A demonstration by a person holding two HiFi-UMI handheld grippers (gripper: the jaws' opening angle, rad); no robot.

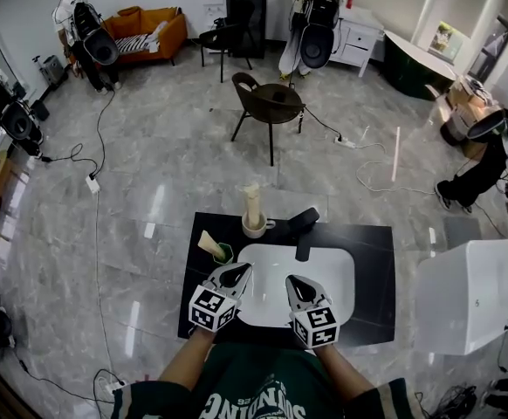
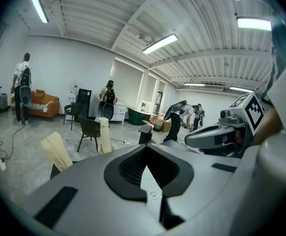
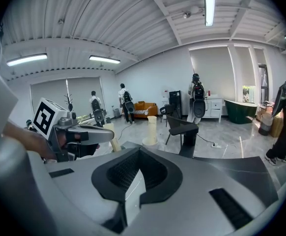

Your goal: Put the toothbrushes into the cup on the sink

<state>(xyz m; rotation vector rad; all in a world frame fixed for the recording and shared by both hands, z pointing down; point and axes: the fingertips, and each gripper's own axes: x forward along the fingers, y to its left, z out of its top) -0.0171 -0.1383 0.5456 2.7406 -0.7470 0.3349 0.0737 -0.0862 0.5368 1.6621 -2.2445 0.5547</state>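
Left claw (image 1: 239, 271) is clenched tight on nothing, right claw (image 1: 296, 283) the same, jaws together and empty, and the pair hang side by side over the near edge of the white sink (image 1: 332, 264), close to each other but apart. Now look across the basin: a white cup (image 1: 254, 229) sits on the far rim just beside the black tap (image 1: 305, 225), with a tall pale toothbrush (image 1: 252, 201) standing upright in it. Off to the left, on the dark counter (image 1: 372, 251), a small green cup (image 1: 225, 254) holds another pale toothbrush (image 1: 209, 242), leaning out to the left. So one looks home already and one, by my reading, has a trip to make. Danger points from here: neither claw can pick anything until it opens, and pushing in with closed jaws would just shove that light green cup over. The leaning one is slim, so a pinch near its top could let it swing or slip. And the drop into the white cup is tight, with the tap right beside it and a tall toothbrush in there to knock
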